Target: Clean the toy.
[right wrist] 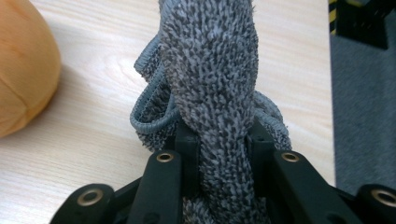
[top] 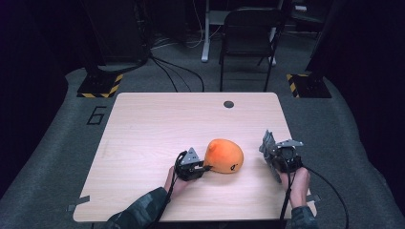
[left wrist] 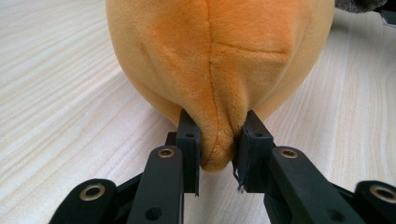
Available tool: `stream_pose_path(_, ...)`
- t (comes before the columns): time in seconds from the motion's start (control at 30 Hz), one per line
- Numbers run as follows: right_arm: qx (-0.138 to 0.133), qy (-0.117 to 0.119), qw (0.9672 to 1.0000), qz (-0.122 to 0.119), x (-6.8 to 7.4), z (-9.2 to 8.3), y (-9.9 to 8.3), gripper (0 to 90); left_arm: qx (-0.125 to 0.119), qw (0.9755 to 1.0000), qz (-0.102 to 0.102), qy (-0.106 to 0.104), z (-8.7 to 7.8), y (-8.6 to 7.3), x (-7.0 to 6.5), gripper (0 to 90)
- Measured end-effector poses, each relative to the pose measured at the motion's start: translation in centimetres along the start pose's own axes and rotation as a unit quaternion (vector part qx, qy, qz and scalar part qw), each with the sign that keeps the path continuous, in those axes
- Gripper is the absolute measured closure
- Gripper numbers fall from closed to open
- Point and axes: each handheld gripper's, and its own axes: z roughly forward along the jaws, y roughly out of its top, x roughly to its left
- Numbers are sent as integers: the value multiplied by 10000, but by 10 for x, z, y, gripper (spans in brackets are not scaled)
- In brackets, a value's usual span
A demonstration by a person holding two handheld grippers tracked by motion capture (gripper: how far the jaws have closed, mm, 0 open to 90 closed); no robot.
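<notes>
Resting near the middle of the wooden table [top: 143,124], orange plush toy [top: 223,155] pinched at its near-left end by the closed left gripper [top: 206,167], grey textured cloth [top: 267,145] clamped upright in the closed right gripper [top: 273,157], at the table's right edge

Grey carpet [top: 57,143], folding chair [top: 248,33], dim room.

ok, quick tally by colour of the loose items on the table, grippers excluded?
Orange: 1, the plush toy, pinched at one end by the left gripper.
Grey: 1, the cloth, clamped in the right gripper.
Total: 2
</notes>
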Motion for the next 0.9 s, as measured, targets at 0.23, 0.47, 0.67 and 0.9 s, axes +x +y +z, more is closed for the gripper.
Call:
stream_pose_path(0.23, 334, 103, 9994, -78, 0, 19, -6, 722, -50, 9999, 104, 15, -1, 0, -2, 738)
stream_pose_path(0.47, 341, 97, 9993, -102, 2, 19, -5, 721, -143, 9998, 150, 2, -2, -1, -3, 749)
stream_pose_path(0.67, 290, 99, 9995, 50, -5, 16, -6, 720, -186, 9996, 208, -15, -2, -1, -3, 749)
stream_pose_path(0.9, 314, 55, 9995, -42, -3, 17, -4, 719, -247, 9992, 308, -12, -3, -1, -5, 750)
